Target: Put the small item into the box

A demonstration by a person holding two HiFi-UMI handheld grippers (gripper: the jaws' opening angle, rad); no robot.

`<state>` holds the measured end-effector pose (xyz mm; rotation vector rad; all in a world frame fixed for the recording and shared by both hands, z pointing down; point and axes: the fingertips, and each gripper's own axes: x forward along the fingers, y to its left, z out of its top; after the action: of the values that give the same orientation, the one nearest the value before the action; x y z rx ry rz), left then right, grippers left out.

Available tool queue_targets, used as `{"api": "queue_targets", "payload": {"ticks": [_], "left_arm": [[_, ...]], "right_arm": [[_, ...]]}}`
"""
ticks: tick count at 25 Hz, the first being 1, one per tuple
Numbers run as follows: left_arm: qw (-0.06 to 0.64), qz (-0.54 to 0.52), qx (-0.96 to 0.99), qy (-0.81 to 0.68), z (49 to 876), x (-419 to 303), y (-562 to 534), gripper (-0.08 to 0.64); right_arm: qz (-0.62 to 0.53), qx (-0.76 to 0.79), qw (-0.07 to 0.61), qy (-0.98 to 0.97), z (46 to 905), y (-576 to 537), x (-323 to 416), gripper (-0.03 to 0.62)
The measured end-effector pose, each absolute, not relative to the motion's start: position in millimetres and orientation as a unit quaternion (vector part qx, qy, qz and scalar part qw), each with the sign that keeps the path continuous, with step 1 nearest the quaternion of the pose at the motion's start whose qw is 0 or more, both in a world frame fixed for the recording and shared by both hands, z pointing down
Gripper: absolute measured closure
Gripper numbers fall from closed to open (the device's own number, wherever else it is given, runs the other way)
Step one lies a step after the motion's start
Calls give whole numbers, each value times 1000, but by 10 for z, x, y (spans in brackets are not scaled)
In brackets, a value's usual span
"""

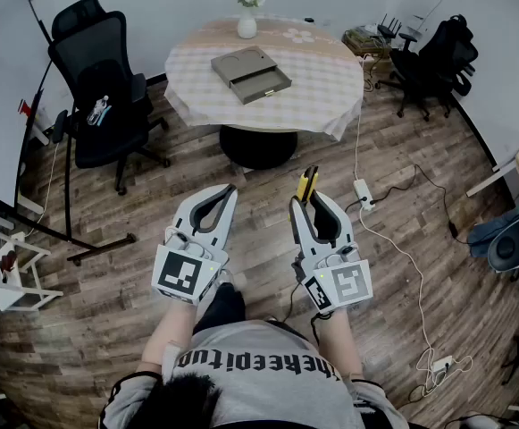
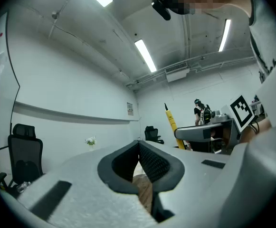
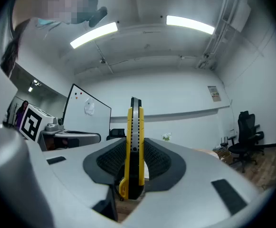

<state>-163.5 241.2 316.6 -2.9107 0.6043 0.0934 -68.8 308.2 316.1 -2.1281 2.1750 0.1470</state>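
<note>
The carrying step was in hand: the small item, a yellow utility knife (image 3: 133,148), stood upright between the jaws of the right gripper (image 1: 310,198), the ribbed pads pressed on its two flat sides and its tip poking up past the jaw ends. It was well apart from the target. The grey box (image 1: 250,72) lay far off on the round table (image 1: 326,88) with the checked cloth, and its drawer (image 1: 263,84) was pulled out toward the near right side, which looked empty. The left gripper (image 1: 227,191) was held just left of the right one over the wooden floor, its jaws together at the tips with nothing between them. A vase of white flowers (image 1: 247,18) stood at the table's far edge, behind the box, and a black office chair (image 1: 98,83) stood at the far left. The next move seemingly called for walking up to the table, bringing the knife over the open drawer, tilting it to lie flat and parting the jaws only once it was low inside, since a long knife let go upright could tip over the drawer's rim.
</note>
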Motion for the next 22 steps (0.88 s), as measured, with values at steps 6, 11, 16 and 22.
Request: {"api": "queue_targets", "payload": {"ticks": [6, 11, 16, 22], "left_arm": [[82, 34, -976, 201, 3131, -1613, 2267, 545], [79, 27, -976, 200, 3189, -1615, 2141, 545], [78, 31, -976, 199, 3180, -1607, 1952, 545], [78, 29, -977, 197, 3172, -1580, 1627, 545]], "right_arm": [[48, -699, 46, 712, 3134, 2941, -679, 476], [47, -702, 46, 709, 3154, 2824, -674, 474], [48, -704, 44, 707, 3170, 2656, -670, 474], [51, -707, 43, 704, 3183, 2354, -657, 474]]}}
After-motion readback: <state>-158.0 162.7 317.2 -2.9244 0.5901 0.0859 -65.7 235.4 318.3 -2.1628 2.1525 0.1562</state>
